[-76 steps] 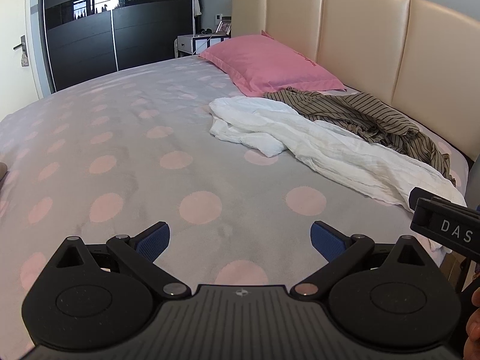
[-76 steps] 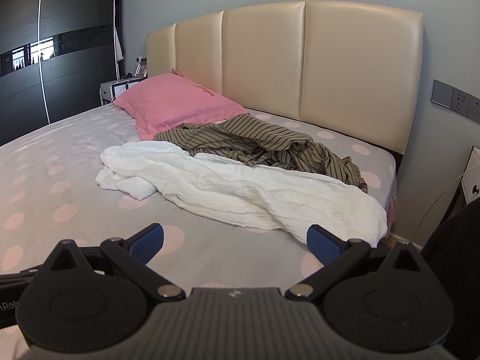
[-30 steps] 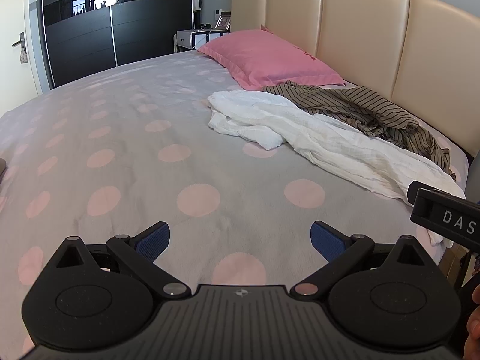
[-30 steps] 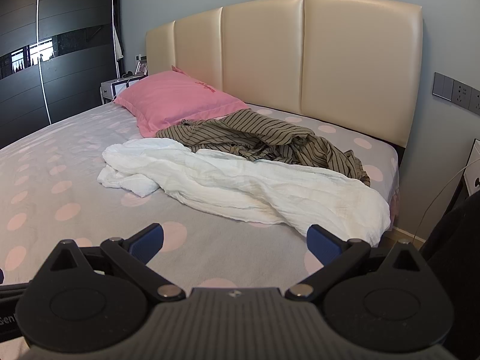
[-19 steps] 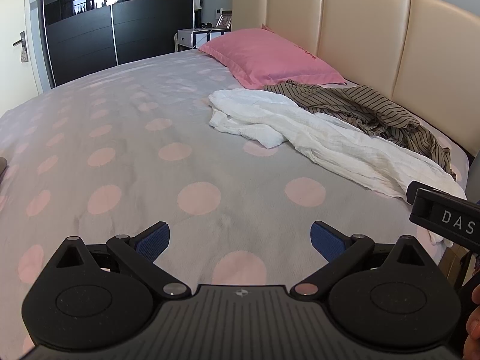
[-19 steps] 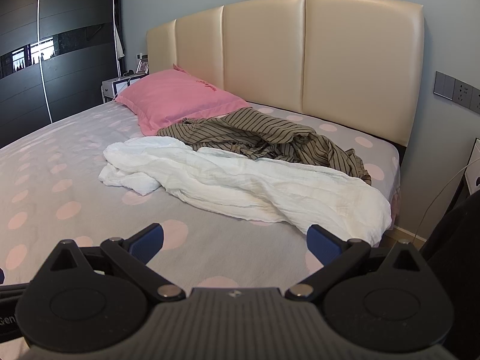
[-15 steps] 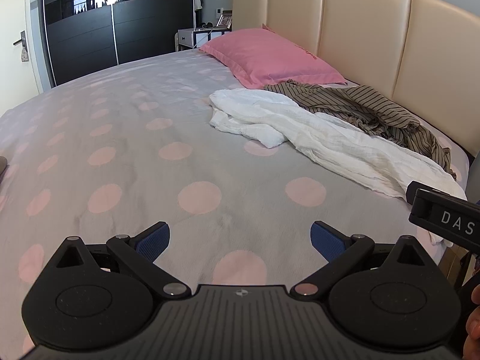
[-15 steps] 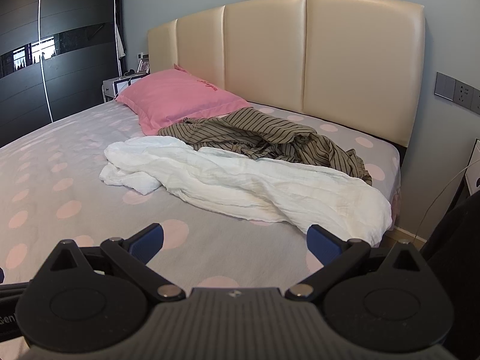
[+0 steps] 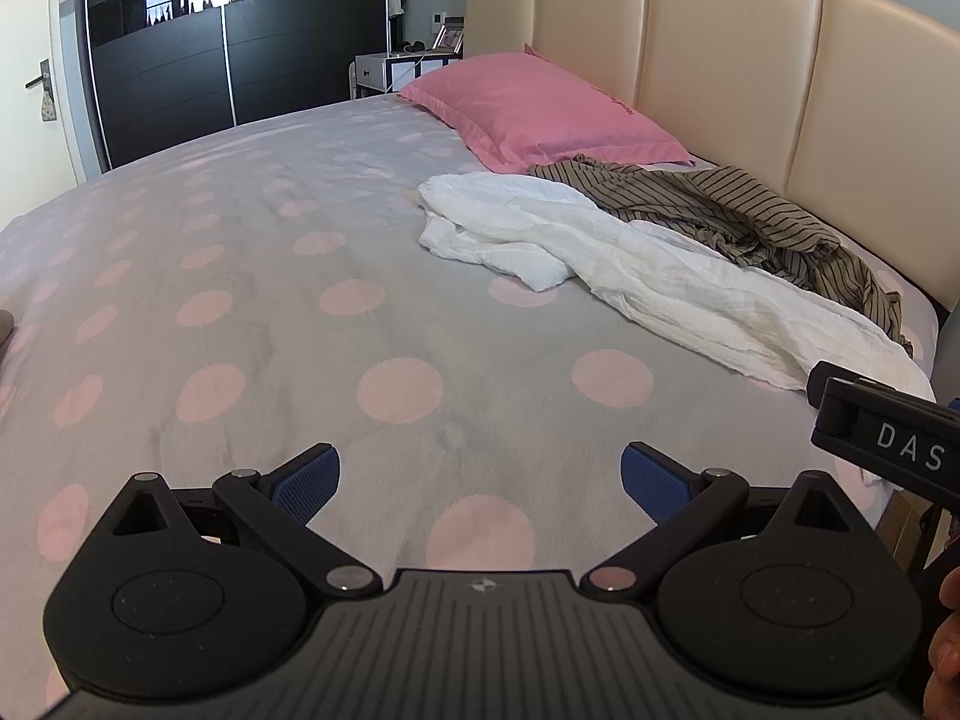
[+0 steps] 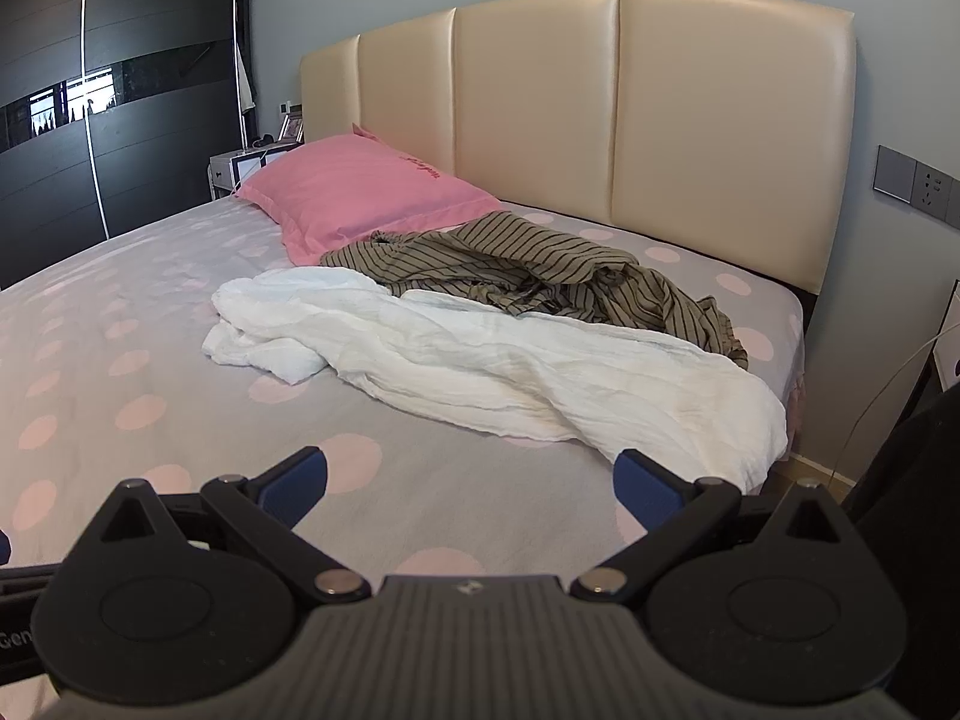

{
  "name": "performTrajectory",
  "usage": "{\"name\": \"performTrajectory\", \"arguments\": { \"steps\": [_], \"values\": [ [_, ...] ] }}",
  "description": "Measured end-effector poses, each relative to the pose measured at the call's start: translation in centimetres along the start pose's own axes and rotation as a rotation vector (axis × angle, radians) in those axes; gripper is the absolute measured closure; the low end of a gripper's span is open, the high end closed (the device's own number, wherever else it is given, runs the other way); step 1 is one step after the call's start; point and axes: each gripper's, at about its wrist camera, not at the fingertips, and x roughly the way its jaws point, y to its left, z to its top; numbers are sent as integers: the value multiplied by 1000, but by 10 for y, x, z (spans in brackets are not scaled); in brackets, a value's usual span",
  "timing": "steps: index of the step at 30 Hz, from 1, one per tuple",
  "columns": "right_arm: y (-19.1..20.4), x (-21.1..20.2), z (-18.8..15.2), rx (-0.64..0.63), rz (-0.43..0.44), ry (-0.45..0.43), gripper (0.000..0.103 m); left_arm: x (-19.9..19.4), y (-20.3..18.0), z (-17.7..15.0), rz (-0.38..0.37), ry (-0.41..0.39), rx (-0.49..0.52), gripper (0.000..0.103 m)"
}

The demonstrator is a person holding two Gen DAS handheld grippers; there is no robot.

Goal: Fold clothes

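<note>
**Ana:** Left wrist view first: what is the left gripper (image 9: 480,483) doing?

**Ben:** It hangs over the bed (image 9: 270,300), low above the grey cover with pink dots. Its jaws stand wide apart, with nothing between the blue pads (image 9: 303,483).

**Ana:** And the clothes?

**Ben:** Two pieces, both unfolded, well ahead of that gripper and off to its right. A white garment (image 9: 630,276) lies crumpled in a long band from mid-bed toward the right edge. Behind it, touching it and partly overlapped by it, lies a brown striped garment (image 9: 720,216), bunched up near the headboard (image 9: 720,60).

**Ana:** What else is up there?

**Ben:** A pink pillow (image 9: 540,114) against the headboard; the striped garment's left end touches its near edge. Beyond the bed stand a white nightstand (image 9: 390,69) and a dark wardrobe (image 9: 180,60).

**Ana:** Does the right gripper show in this view?

**Ben:** Only a black part of it, at the right edge beside the bed's corner. A bit of a hand (image 9: 945,648) shows at the lower right corner.

**Ana:** And from the right wrist?

**Ben:** The right gripper (image 10: 468,486) is also spread wide and empty, over the cover. The white garment (image 10: 510,360) is near it: the cloth's lower right end sits just beyond the right pad (image 10: 645,489); whether they touch, I cannot tell. The striped garment (image 10: 540,270) lies behind, and the pillow (image 10: 360,192) to its left.
</note>
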Motion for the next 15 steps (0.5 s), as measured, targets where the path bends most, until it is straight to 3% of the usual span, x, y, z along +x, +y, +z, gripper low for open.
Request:
{"name": "performTrajectory", "arguments": {
  "steps": [15],
  "values": [
    [6,9,8,-32,72,51,1,5,13,-5,37,18,-29,5]
  ]
}}
